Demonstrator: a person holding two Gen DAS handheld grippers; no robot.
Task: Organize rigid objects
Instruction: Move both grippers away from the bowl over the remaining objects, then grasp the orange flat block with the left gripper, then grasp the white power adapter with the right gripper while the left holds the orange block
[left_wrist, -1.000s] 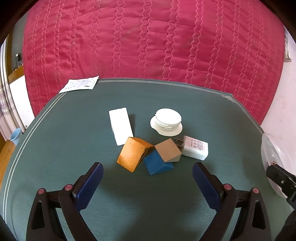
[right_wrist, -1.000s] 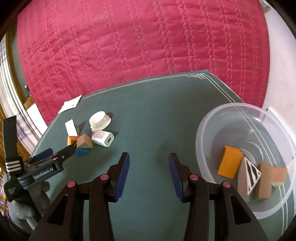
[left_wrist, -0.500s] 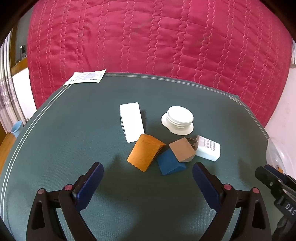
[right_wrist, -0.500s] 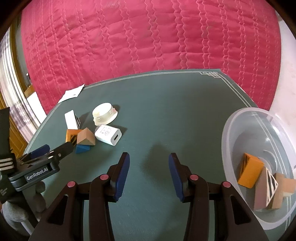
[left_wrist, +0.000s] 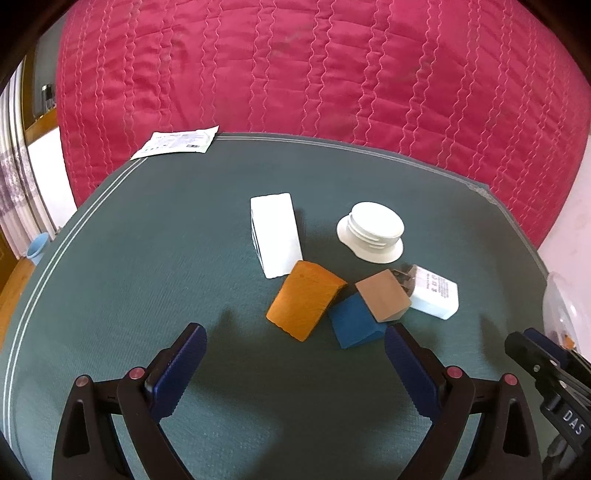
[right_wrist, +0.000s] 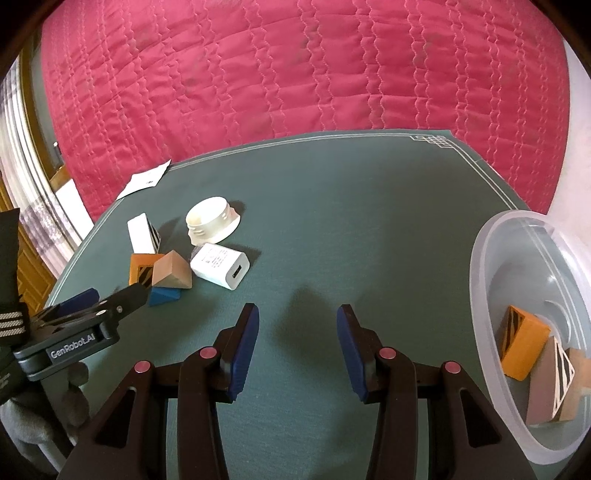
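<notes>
Both the left gripper (left_wrist: 293, 354) and right gripper (right_wrist: 297, 347) hover spread and empty, the blocks (left_wrist: 334, 302) huddled touching mid-bench, so closing on one risks nudging its neighbours away from the bowl (right_wrist: 480, 258).

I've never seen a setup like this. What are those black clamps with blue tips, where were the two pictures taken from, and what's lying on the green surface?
They are two hand-held grippers, each with a camera looking along its fingers. One picture looks out from the left gripper, the other from the right gripper. Both have their jaws open and hold nothing. On the green table lie a white block, a white cap, an orange block, a blue wedge, a tan block and a white charger. At the right stands a clear bowl with more blocks inside.
</notes>
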